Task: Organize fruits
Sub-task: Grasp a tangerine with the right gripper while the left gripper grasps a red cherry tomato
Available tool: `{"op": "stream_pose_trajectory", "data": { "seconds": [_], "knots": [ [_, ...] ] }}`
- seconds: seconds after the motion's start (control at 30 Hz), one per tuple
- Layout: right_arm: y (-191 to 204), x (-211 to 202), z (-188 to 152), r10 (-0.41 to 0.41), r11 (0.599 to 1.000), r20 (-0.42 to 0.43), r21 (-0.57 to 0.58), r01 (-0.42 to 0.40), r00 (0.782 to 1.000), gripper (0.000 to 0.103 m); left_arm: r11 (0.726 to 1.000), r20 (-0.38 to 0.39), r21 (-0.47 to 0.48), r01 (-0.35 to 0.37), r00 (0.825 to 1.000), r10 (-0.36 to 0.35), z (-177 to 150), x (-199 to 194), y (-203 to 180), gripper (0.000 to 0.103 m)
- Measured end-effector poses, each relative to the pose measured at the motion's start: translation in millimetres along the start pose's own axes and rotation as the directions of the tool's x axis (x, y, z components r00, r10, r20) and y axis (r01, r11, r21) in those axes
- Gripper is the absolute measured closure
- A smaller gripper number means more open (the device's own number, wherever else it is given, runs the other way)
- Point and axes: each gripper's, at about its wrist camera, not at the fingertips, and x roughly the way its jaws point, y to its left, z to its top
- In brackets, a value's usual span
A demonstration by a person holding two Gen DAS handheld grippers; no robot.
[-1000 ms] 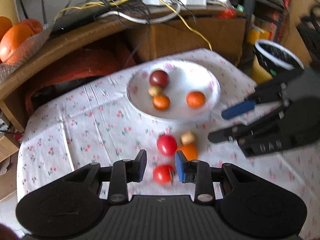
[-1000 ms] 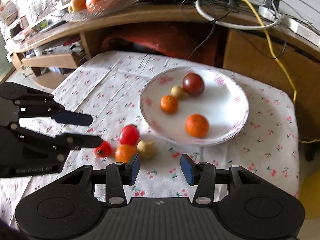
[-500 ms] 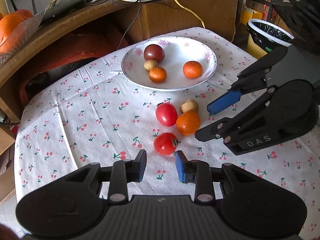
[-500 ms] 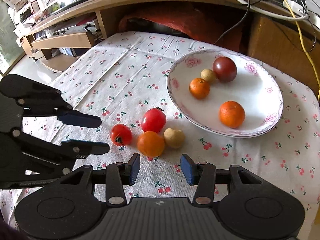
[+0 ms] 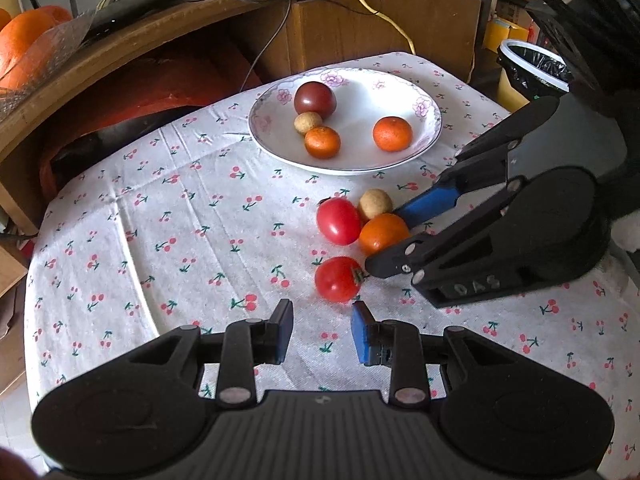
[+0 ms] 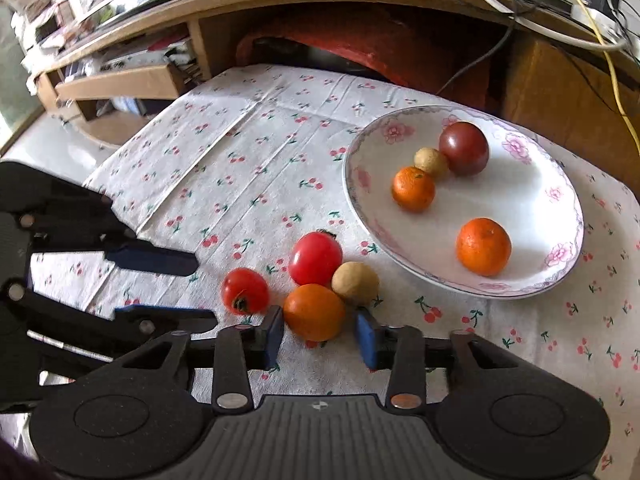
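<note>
Fruits sitting loose on the cloth point(image 5: 180, 240) below the plate point(image 5: 434, 128); orange point(image 6: 314, 312) is lying between the gaping right gripper point(image 6: 320, 334) fingers. Left view is showing the left gripper point(image 5: 322, 330) spread wide, empty, short of the small tomato point(image 5: 337, 279).

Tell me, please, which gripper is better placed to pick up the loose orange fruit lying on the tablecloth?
The right gripper: its open fingers already flank the round orange fruit. The left gripper, also open, faces the small red tomato instead.

Home: cherry-print tablecloth point(image 5: 180, 216), cluttered shelves point(image 6: 120, 60)
</note>
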Motion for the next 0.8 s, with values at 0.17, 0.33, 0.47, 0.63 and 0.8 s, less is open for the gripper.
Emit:
{"op": "stream_pose_trajectory", "data": {
  "seconds": [0.17,0.33,0.47,0.63,0.8],
  "knots": [
    [-7,-6,-3,0.003,1.000,-0.023,0.010,-0.003,1.000,0.076,1.000,0.001,0.001,0.016,1.000,-0.016,4,6,-4,0.063],
    [-18,-18,-8,0.009,0.999,-0.022,0.040,-0.008,1.000,0.076,1.000,-0.003,-0.003,0.014,1.000,-0.014,8,14,-7,0.063],
    [-24,-21,-12,0.012,0.998,-0.031,0.056,-0.010,0.999,0.075,1.000,-0.008,-0.016,0.011,1.000,-0.011,12,23,-7,0.063],
    [-27,-23,-15,0.007,0.999,-0.041,0.053,-0.005,0.999,0.075,0.999,-0.006,-0.049,0.015,1.000,-0.015,17,28,-6,0.062],
    [-31,-23,-17,-0.015,0.999,-0.050,0.043,0.017,0.999,0.075,0.999,-0.003,-0.044,0.001,1.000,-0.001,18,28,-10,0.065]
  ]
}}
